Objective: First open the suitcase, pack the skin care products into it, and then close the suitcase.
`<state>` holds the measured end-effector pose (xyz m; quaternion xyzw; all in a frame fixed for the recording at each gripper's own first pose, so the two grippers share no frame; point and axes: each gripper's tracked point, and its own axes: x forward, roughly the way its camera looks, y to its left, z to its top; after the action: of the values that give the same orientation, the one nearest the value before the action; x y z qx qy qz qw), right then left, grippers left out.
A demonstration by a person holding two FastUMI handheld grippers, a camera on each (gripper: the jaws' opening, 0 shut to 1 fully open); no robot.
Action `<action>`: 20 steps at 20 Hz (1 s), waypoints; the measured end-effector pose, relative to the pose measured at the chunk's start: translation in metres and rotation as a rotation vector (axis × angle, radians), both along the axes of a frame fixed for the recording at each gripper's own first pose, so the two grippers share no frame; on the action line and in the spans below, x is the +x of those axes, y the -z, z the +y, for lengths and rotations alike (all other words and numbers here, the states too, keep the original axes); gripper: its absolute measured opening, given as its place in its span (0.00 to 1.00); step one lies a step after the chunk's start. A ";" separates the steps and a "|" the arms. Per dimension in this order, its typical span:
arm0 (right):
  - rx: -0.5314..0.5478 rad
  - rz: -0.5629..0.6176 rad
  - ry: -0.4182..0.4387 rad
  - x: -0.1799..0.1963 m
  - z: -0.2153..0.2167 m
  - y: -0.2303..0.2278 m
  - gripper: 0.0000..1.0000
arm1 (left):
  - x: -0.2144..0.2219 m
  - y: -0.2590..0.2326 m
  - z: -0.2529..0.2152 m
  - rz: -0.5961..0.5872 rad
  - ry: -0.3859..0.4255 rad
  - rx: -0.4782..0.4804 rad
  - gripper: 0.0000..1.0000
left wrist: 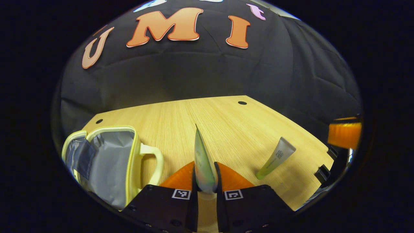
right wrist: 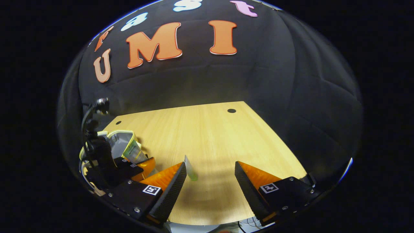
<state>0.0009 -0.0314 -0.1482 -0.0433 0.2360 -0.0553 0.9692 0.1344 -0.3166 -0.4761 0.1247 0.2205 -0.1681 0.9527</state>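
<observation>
The small suitcase [left wrist: 106, 161] lies open at the left of the wooden table, with pale yellow trim, a grey lining and a handle. My left gripper [left wrist: 205, 166] is shut on a pale green skin care tube [left wrist: 202, 152], which stands up between its fingers with the flat crimped end on top, just right of the suitcase. A second tube [left wrist: 276, 157] lies on the table farther right. In the right gripper view, my right gripper [right wrist: 210, 181] is open above the table, and this second tube [right wrist: 190, 171] peeks out beside its left finger. The left gripper [right wrist: 137, 160] shows there with its tube [right wrist: 132, 151] by the suitcase [right wrist: 120, 139].
The wooden table [left wrist: 226, 116] has small round holes near its far corners and ends at the black cloth wall. Part of the right gripper [left wrist: 343, 136] sits at the table's right edge. Black cables and a mount [right wrist: 93, 142] rise above the left gripper.
</observation>
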 end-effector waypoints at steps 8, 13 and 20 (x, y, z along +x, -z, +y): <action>-0.048 0.110 -0.115 0.048 0.029 0.066 0.96 | -0.028 -0.075 0.043 0.046 -0.020 -0.043 0.23; -0.042 0.215 -0.123 0.060 0.031 0.110 0.90 | -0.036 -0.102 0.087 0.022 -0.072 -0.025 0.23; -0.049 0.260 -0.116 0.060 0.023 0.132 0.58 | -0.045 -0.090 0.112 0.056 -0.126 -0.035 0.23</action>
<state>0.0610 -0.0089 -0.2799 -0.0875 0.3552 0.0010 0.9307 0.0895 -0.2042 -0.3860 0.0891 0.2516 -0.1150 0.9569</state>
